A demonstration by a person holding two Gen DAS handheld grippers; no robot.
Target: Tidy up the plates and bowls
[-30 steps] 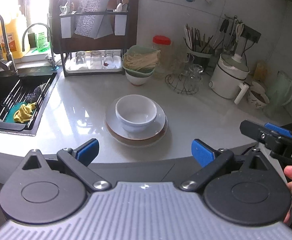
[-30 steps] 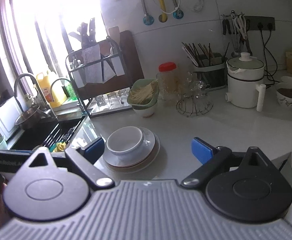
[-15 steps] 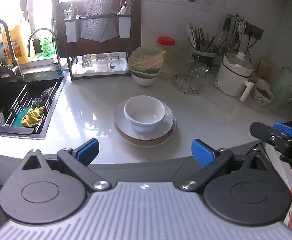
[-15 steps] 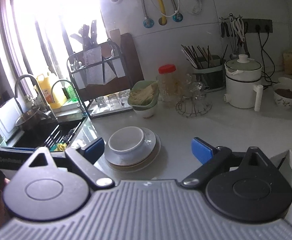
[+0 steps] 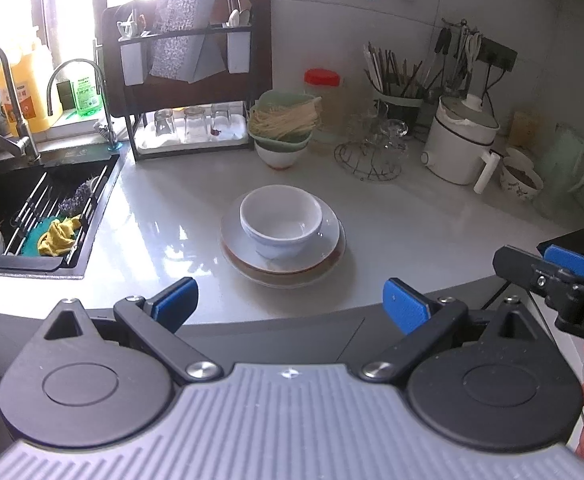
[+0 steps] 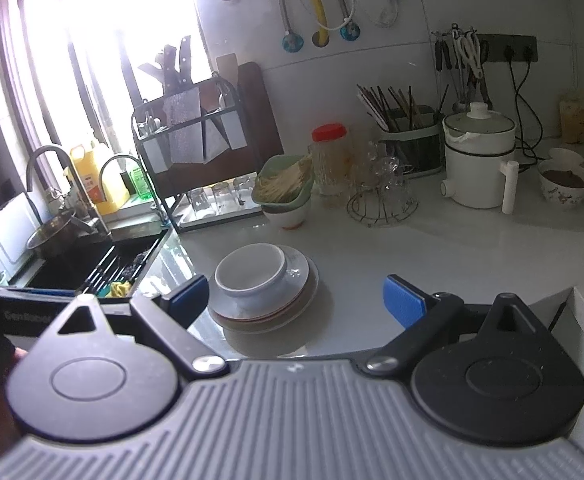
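A white bowl [image 5: 280, 220] sits upright on a short stack of plates [image 5: 331, 258] in the middle of the white counter. It also shows in the right wrist view [image 6: 252, 274] on the same plates [image 6: 303, 292]. My left gripper [image 5: 290, 306] is open and empty, in front of the counter edge, short of the stack. My right gripper [image 6: 295, 300] is open and empty, just right of and in front of the stack. It also shows at the right edge of the left wrist view [image 5: 551, 268].
A sink [image 5: 40, 216] with a yellow cloth lies at left. At the back stand a dish rack [image 5: 188, 80] with glasses, a green basket of noodles [image 5: 286, 120] on a bowl, a wire glass stand [image 5: 375, 156], a white pot [image 5: 463, 148] and a small bowl [image 5: 521, 178].
Both grippers have shifted slightly, so the stack sits a little more to the right and nearer in the left wrist view. Both stay open and empty.
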